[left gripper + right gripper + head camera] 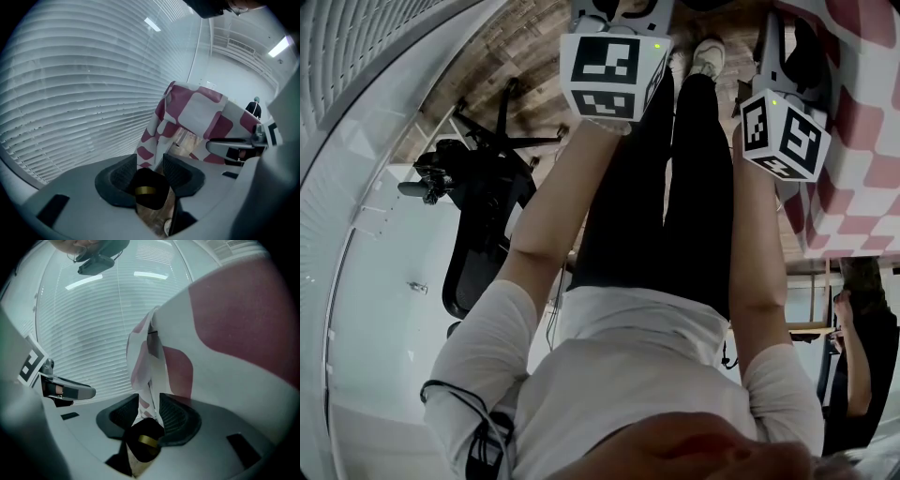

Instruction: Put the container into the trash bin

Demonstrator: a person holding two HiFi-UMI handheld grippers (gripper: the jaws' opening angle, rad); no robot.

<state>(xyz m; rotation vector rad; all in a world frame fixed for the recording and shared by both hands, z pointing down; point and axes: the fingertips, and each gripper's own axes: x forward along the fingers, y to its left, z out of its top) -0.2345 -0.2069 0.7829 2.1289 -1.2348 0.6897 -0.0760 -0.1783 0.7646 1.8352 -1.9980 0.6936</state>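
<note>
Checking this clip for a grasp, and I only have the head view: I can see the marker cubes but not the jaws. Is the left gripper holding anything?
Observer: No; the left gripper view shows the left gripper with jaws apart, nothing between them.
Operator: And the right?
Observer: The right gripper is open too; a hanging fold of the checked cloth shows in its gap.
Operator: Any container or bin ahead?
Observer: Neither in the gripper views; only that cloth and white blinds.
</note>
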